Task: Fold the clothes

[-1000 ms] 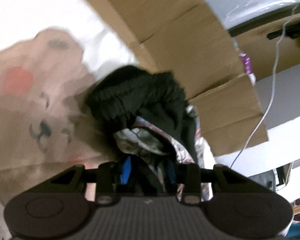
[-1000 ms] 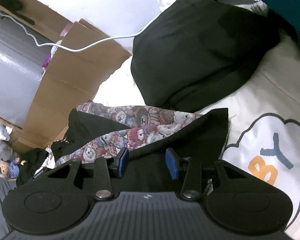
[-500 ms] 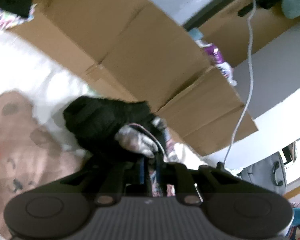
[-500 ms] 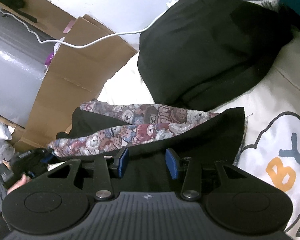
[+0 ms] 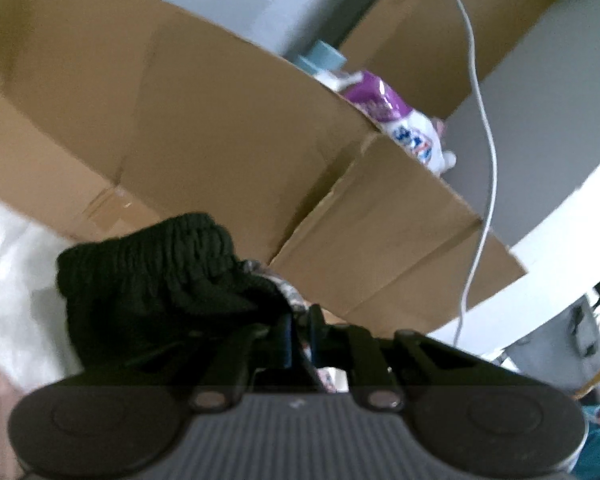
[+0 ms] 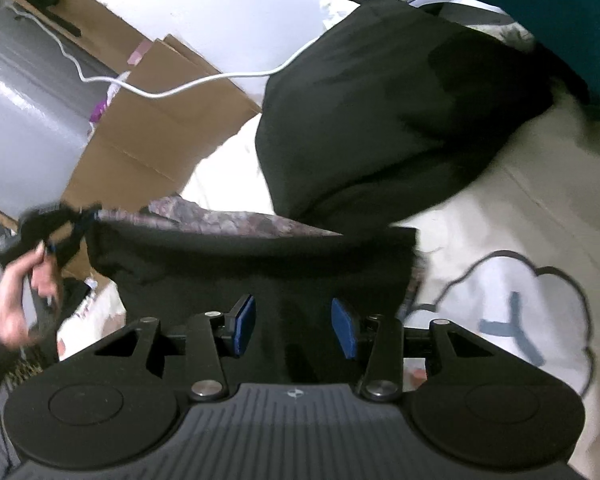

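Note:
A black garment [image 6: 260,272] with a bear-patterned lining lies spread on the white bedsheet [image 6: 520,208]. My left gripper [image 5: 300,320] is shut on the garment's edge beside its ribbed black waistband [image 5: 152,272] and holds it up off the bed. In the right wrist view the left gripper [image 6: 72,220] is at the far left, with the person's hand [image 6: 16,300] behind it and the cloth stretched from it. My right gripper [image 6: 294,322] hovers over the garment's near part. Its jaws are opening, and black cloth lies between the blue pads [image 6: 244,324] without being pinched.
A folded black garment [image 6: 380,120] lies on the bed behind. Flattened cardboard [image 5: 220,140] leans along the bed's far side, with a purple packet [image 5: 380,100] and a white cable [image 5: 484,160] behind it. The sheet has a cloud print [image 6: 540,300] at the right.
My left gripper closed on the garment's edge and rose, pulling it up and out to the left so the cloth stretched. My right gripper barely moved; its pads stand slightly wider.

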{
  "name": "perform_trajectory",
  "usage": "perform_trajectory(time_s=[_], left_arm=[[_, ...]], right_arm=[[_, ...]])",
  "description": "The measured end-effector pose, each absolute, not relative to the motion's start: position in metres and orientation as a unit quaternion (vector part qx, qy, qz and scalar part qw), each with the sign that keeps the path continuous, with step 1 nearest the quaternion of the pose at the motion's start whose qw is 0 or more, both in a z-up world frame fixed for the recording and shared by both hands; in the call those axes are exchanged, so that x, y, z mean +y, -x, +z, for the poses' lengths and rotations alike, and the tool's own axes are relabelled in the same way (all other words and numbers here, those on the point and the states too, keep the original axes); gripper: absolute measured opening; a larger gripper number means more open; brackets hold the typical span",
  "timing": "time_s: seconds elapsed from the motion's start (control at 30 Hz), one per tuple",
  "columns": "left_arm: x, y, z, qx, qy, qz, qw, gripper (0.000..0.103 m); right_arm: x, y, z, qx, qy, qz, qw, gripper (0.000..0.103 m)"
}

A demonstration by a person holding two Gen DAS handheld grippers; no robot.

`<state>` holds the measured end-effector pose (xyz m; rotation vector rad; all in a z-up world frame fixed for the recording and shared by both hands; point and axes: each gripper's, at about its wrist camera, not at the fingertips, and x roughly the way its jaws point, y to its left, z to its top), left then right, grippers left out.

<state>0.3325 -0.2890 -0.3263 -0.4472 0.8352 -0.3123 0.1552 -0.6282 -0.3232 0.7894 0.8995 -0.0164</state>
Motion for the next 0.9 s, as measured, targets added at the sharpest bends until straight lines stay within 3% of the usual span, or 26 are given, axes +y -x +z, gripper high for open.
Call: perform_trajectory(time_s=[0.37, 0.47, 0.53, 0.6, 0.9], left_arm=[[-0.328, -0.377, -0.372, 0.436, 0.187, -0.14, 0.869, 0.007], [-0.333, -0.383, -0.383, 0.452, 0.195, -0.158, 0.856, 0.016], [-0.334, -0.382, -0.383, 0.455, 0.192, -0.166, 0.853, 0.037], [-0.333, -0.379, -0.379, 0.456, 0.181, -0.173, 0.854, 0.049], [-0.288, -0.356, -0.342, 0.44, 0.136, -0.184, 0.869, 0.048]], right_arm=[[-0.639, -0.156, -0.322, 0.438, -0.35, -0.002, 0.828, 0.047], [-0.642, -0.159, -0.316, 0.429, -0.345, -0.004, 0.835, 0.048], [-0.644, -0.162, -0.316, 0.43, -0.338, -0.012, 0.837, 0.048], [-0.646, -0.164, -0.32, 0.435, -0.337, -0.024, 0.835, 0.048], [-0.651, -0.17, -0.33, 0.43, -0.362, -0.062, 0.824, 0.048]])
